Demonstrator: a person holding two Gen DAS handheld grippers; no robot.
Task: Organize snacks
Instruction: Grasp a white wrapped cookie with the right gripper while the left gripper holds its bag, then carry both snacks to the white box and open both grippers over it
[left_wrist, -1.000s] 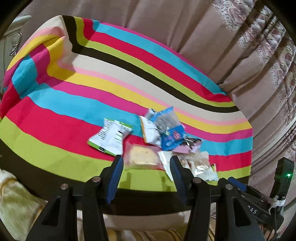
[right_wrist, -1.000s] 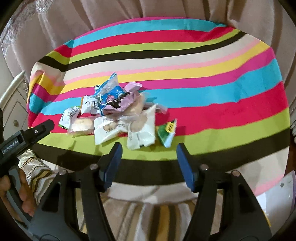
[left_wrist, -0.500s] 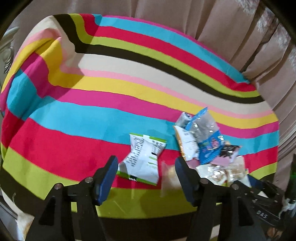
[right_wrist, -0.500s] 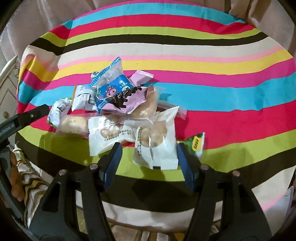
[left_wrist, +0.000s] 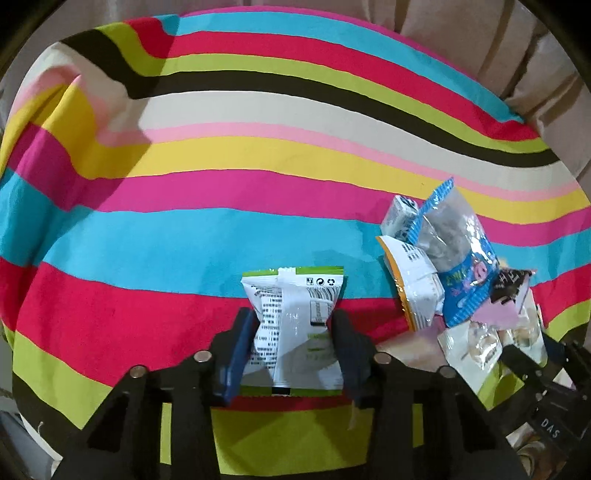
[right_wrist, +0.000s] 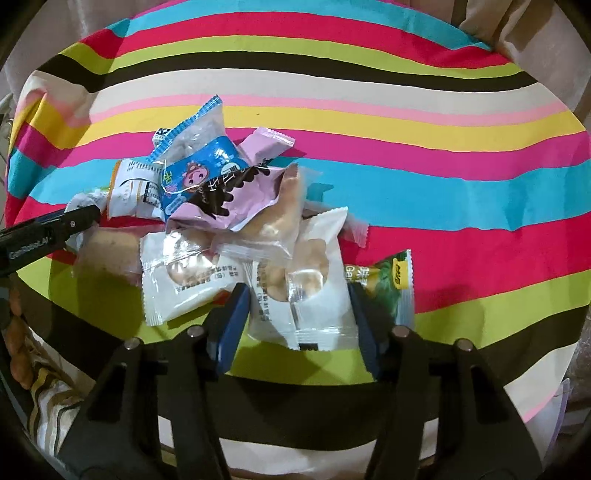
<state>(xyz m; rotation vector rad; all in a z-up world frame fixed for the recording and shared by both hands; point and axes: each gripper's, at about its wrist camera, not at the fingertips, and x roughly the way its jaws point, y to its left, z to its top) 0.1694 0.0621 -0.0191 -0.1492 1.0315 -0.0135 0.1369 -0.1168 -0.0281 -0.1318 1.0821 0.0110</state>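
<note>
A white and green snack packet (left_wrist: 295, 325) lies on the striped cloth, and my left gripper (left_wrist: 294, 332) is shut on it, pinching its sides inward. To its right is a pile of snacks with a blue pig-print packet (left_wrist: 460, 266) on top. In the right wrist view my right gripper (right_wrist: 300, 314) is open, its fingers on either side of a white cookie packet (right_wrist: 303, 291) at the pile's near edge. A pink packet (right_wrist: 236, 195), the blue packet (right_wrist: 195, 173) and a green and yellow packet (right_wrist: 391, 280) lie around it.
The striped tablecloth (left_wrist: 221, 177) covers a round table, with beige curtains (left_wrist: 480, 44) behind it. The left gripper's body (right_wrist: 40, 236) reaches in at the left of the right wrist view. The cloth's near edge hangs just under both grippers.
Both grippers moved forward and down toward the snacks. The left gripper closed on the white and green packet. The right gripper's fingers came around the white cookie packet.
</note>
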